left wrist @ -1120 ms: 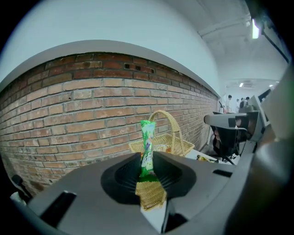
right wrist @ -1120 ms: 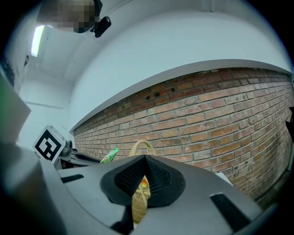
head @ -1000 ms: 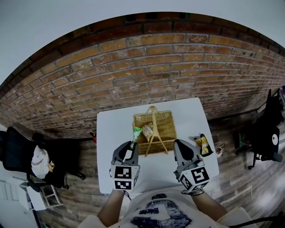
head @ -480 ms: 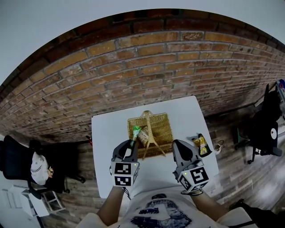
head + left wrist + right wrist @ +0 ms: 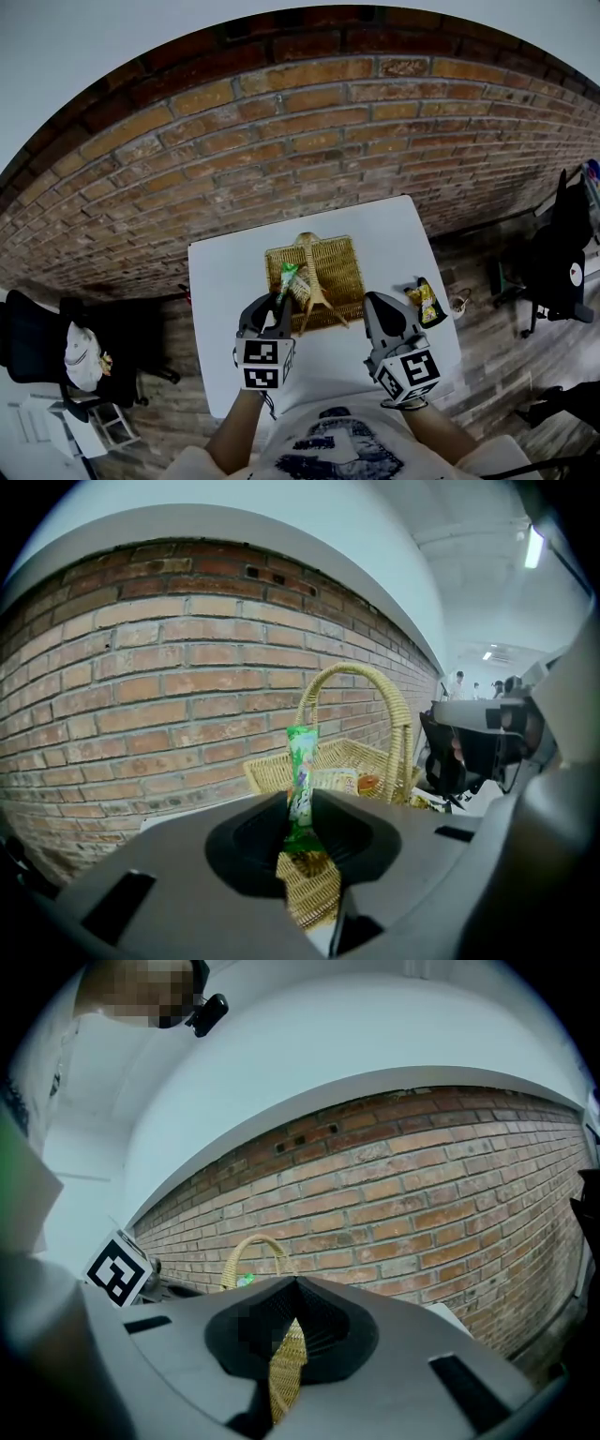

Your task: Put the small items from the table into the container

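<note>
Brick wall (image 5: 281, 141) backs one table (image 5: 220, 272) with one basket (image 5: 337, 267). My left gripper (image 5: 278, 305) pinches one green packet (image 5: 288, 277) over the basket's left edge; my right gripper (image 5: 373, 302) is closed, empty. One yellow packet (image 5: 427, 302) lies right of the basket; one pale packet (image 5: 336, 780) inside is half hidden.

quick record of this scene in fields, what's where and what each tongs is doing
table: white table, brick wall behind
container: wicker basket, one pale packet inside
left tongs: left tongs shut on green packet, held upright by the basket's left edge
right tongs: right tongs shut, nothing between them
left on table: yellow packet, right of the basket
</note>
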The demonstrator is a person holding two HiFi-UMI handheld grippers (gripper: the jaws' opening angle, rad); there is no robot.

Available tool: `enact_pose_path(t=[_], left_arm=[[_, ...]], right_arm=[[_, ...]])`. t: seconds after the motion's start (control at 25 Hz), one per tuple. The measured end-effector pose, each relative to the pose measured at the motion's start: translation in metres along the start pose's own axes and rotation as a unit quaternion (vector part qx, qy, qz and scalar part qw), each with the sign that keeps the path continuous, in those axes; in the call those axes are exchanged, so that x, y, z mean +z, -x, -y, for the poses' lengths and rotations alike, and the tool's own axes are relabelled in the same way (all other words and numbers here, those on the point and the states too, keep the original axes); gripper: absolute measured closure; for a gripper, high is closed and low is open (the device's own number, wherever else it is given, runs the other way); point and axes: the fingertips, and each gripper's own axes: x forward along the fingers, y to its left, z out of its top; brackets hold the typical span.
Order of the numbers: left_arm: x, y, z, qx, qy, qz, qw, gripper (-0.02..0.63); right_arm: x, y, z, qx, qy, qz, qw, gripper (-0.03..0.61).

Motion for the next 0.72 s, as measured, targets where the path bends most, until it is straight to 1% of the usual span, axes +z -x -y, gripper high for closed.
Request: enact_pose_path(t=[0.24, 0.48, 0.72], left_arm=[[-0.0011, -0.0009, -0.0004, 0.004, -0.005, 0.005, 1.0000, 0.483], [-0.0006, -0.0026, -0.0002, -0.003, 0.003, 0.010, 0.9999, 0.483], [0.0008, -0.0069, 0.0061, -0.010, 0.008, 0.012, 0.9999, 0.483]], right_arm=[[-0.0035, -0.0021, -0.0017, 0.001, 0.000, -0.003, 1.000, 0.561], [-0.0048, -0.0033, -0.0052, 0.006, 0.002, -0.006, 1.000, 0.561], [-0.0044, 0.0002, -0.0024, 0.001, -0.001, -0.005, 1.000, 0.561]])
